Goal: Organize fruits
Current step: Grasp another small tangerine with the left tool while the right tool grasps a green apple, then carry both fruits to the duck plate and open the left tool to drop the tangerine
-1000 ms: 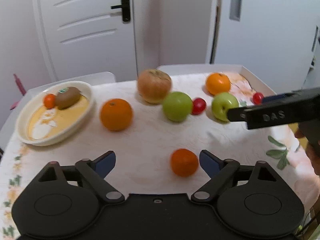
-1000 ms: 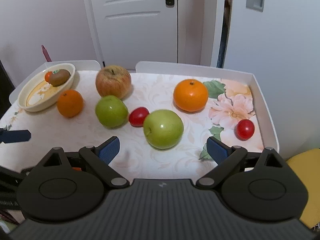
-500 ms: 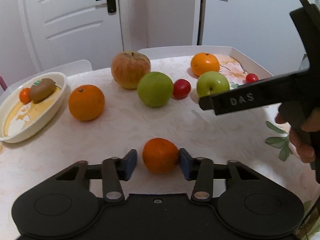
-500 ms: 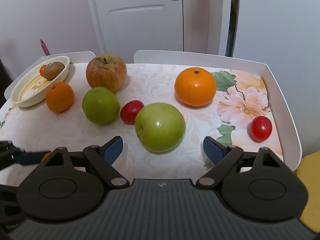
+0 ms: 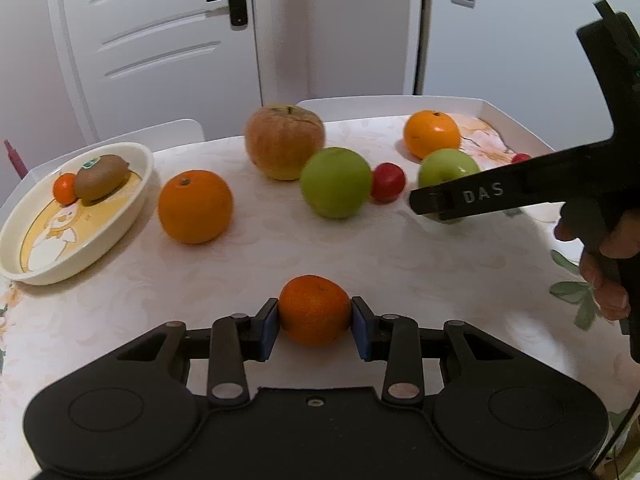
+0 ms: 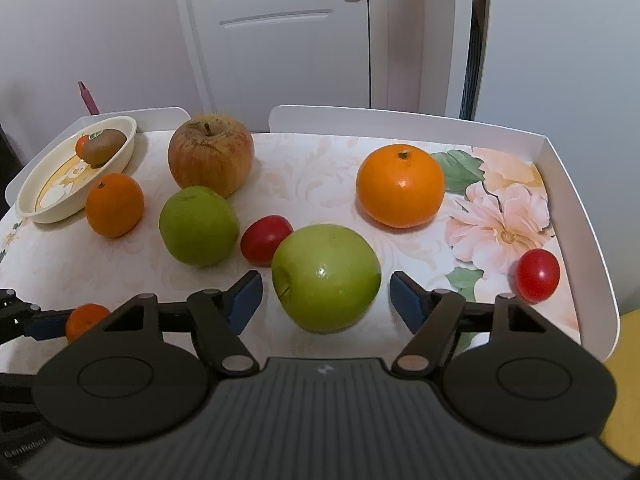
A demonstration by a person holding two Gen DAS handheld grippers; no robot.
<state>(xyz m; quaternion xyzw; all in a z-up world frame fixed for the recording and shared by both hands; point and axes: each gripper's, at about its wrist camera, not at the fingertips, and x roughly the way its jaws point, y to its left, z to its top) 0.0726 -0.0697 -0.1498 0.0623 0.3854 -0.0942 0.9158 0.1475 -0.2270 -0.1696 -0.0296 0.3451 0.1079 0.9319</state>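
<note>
1. Since a second ago both sets of fingers have narrowed: the left gripper (image 5: 314, 322), then wide either side of the small mandarin (image 5: 314, 310), now has its blue pads clamped on the fruit's two flanks. The right gripper (image 6: 326, 298) has come in over the near green apple (image 6: 326, 278), which was further ahead of it.
2. Right fingers (image 6: 406, 294) are closing, apple between them, gaps visible both sides; no contact yet.
3. Mandarin sits on the desk (image 5: 280, 240) at the near edge, gripped at its widest line, probably so it won't squirt out when lifted.
4. Outward from the apple: red tomato (image 6: 266, 240) just beside it on the left, second green apple (image 6: 198, 226) beyond that, big russet apple (image 6: 210, 154) behind, large orange (image 6: 400, 186) to the right rear, another tomato (image 6: 536, 274) near the tray wall.
5. Cream bowl (image 5: 132, 204) at far left already holds a kiwi (image 5: 102, 176) and a tiny orange fruit; likely the collecting dish. An orange (image 5: 195, 206) lies just beside its rim.
6. Writing: "DAS" in white on the right gripper's arm, seen from the left wrist. Kiwi carries a green sticker, unreadable. Faint lettering at the right view's lower-left corner, too dim to read surely.
</note>
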